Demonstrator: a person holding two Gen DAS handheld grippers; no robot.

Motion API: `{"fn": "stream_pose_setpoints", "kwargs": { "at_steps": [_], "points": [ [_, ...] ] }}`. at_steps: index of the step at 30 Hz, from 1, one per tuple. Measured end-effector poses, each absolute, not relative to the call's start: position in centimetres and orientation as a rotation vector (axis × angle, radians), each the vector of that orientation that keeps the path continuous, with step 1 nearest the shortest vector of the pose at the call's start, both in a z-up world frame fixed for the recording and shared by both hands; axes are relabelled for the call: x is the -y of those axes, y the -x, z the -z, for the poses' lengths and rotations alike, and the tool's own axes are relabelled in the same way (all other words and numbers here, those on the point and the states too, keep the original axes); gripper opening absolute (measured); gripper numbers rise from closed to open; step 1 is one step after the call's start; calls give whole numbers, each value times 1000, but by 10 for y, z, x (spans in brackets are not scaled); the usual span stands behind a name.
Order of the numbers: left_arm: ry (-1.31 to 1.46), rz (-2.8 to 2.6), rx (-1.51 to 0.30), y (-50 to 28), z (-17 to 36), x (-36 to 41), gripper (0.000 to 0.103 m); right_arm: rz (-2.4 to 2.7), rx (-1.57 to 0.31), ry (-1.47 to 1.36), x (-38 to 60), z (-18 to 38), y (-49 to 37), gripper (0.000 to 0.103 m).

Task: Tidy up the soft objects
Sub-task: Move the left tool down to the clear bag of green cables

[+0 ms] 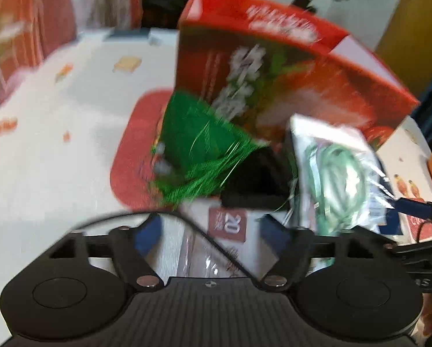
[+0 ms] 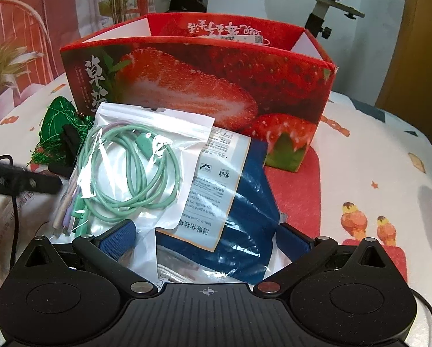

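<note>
Blue packet (image 2: 244,202) in right view, left blurred

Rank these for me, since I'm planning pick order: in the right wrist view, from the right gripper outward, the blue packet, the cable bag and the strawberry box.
1. Blue packet, between the right gripper fingers.
2. Cable bag, just left, overlapping it.
3. Strawberry box, upright behind both.
</note>
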State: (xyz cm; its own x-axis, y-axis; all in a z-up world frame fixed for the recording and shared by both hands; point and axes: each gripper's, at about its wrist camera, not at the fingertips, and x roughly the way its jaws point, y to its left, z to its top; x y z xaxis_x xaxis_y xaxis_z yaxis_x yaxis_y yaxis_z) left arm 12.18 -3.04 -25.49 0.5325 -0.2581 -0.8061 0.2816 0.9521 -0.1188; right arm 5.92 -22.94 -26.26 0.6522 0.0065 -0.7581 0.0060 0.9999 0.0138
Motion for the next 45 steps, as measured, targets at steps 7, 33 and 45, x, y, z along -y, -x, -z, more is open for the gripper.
{"fn": "stream_pose_setpoints", "kwargs": {
  "at_steps": [7,33,45],
  "points": [
    [-15,431,-858,-113,216,42,54,-5,-866,28,226,260,-61,103],
    [-117,296,-1037,-148,220,-31,70,-16,-875,24,227,260,-63,103],
    [2,537,-894,-133,199,25,43,-34,-884,63,225,254,-65,100]
  ]
}}
